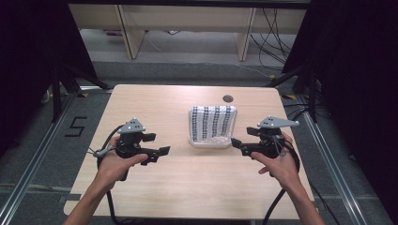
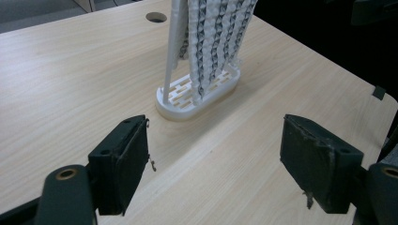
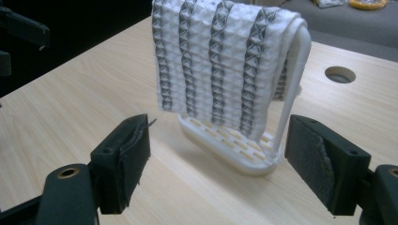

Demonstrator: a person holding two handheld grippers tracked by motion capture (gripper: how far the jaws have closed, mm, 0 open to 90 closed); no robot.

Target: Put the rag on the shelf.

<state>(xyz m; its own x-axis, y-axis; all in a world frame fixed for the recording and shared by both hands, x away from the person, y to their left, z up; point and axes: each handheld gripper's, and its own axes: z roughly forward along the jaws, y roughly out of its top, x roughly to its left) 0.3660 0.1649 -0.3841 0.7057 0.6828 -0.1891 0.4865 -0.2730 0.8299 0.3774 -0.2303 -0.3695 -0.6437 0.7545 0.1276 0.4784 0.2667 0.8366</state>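
Note:
A white waffle towel with grey stripes (image 1: 212, 123) hangs over a white plastic rack (image 1: 206, 142) standing upright at the table's middle. My left gripper (image 1: 157, 144) is held left of the rack, open, jaws pointing at it with nothing between them. My right gripper (image 1: 243, 137) is just right of the rack, open and empty too. The left gripper view has the left gripper (image 2: 216, 159) facing the rack's narrow end (image 2: 197, 96), with the towel (image 2: 216, 42) above. In the right gripper view the right gripper (image 3: 218, 159) faces the towel's broad side (image 3: 220, 61) and the rack's slotted base (image 3: 234, 147).
The wooden table (image 1: 187, 183) has a round cable hole (image 1: 228, 98) behind the rack. Its edges drop to a grey floor with metal rails on both sides. Desks and cables stand at the far back. Bare tabletop lies in front of the rack.

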